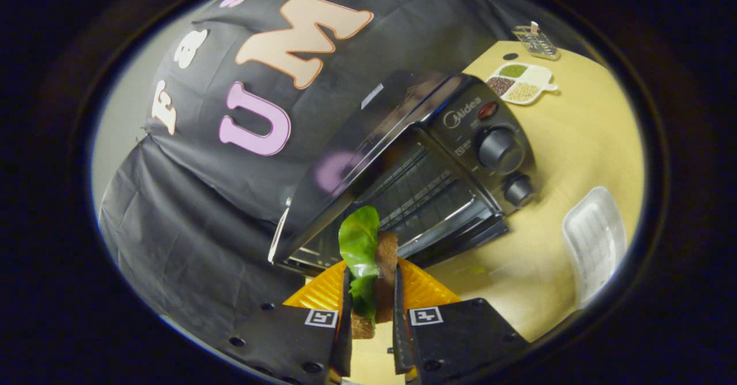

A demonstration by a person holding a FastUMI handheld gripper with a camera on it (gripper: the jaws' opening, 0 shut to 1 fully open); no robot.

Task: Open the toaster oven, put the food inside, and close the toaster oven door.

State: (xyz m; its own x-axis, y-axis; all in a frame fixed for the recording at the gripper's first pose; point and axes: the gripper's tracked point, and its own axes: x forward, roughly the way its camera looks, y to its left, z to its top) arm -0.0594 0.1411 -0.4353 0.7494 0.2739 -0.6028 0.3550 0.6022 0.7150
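Note:
A sandwich (368, 264) of brown bread with a green lettuce leaf stands on edge between my fingers, and my gripper (371, 284) is shut on it, held above the table. Just ahead of the fingers is the black toaster oven (426, 166), seen tilted. Its door (455, 238) hangs open and lies flat in front, and the wire rack (417, 192) inside shows. Two knobs (500, 150) sit on the panel beside the cavity. The sandwich's top edge overlaps the oven's opening in the view.
The oven stands on a pale yellow table (576, 143). A white ribbed tray (596, 241) lies beside the oven's knob side. Beyond the oven are a white divided dish of grains (521, 83) and a small clear rack (535, 42).

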